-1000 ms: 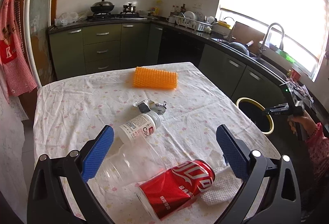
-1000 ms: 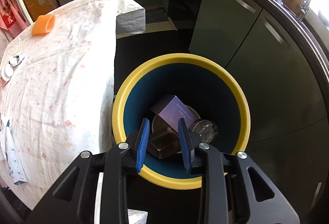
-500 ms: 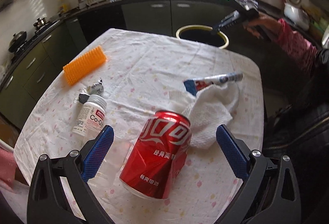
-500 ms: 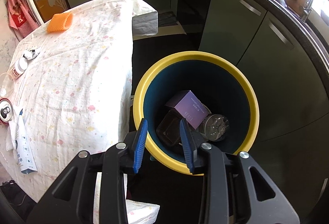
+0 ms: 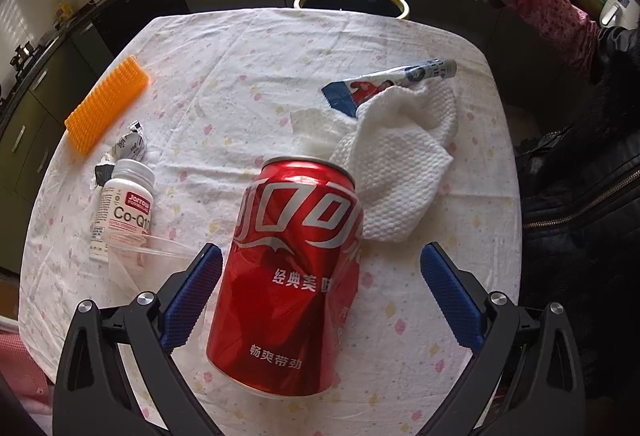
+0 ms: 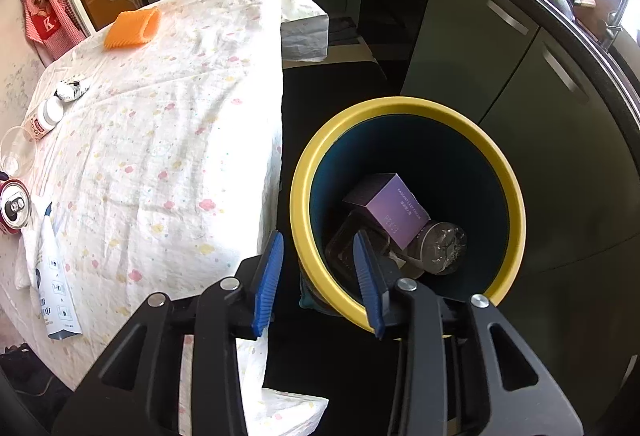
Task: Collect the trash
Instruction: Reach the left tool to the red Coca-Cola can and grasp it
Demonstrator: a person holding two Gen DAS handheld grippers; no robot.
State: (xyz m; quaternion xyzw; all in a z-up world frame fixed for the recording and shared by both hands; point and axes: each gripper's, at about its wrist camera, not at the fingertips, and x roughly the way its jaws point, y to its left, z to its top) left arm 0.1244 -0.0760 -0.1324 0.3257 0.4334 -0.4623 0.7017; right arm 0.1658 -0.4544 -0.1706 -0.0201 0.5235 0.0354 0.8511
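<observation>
Plainly, the left hand-held gripper (image 5: 320,296) is the nearer one to the red cola can (image 5: 294,276): its jaws are spread wide and empty, and the dented can lies on its side on the tabletop (image 5: 248,67) between them, closer to the left pad (image 5: 192,300) than to the right, its long axis running roughly away from the camera and tilted a little. Closing across the can's width looks like the natural next move. The right hand-held gripper (image 6: 318,280) hangs by the yellow-rimmed bin (image 6: 304,171) beside the tabletop, jaws narrowly parted and holding nothing. A purple box (image 6: 394,211) already sits in the bin, while a crumpled paper towel (image 5: 400,163) waits just beyond the can.
</observation>
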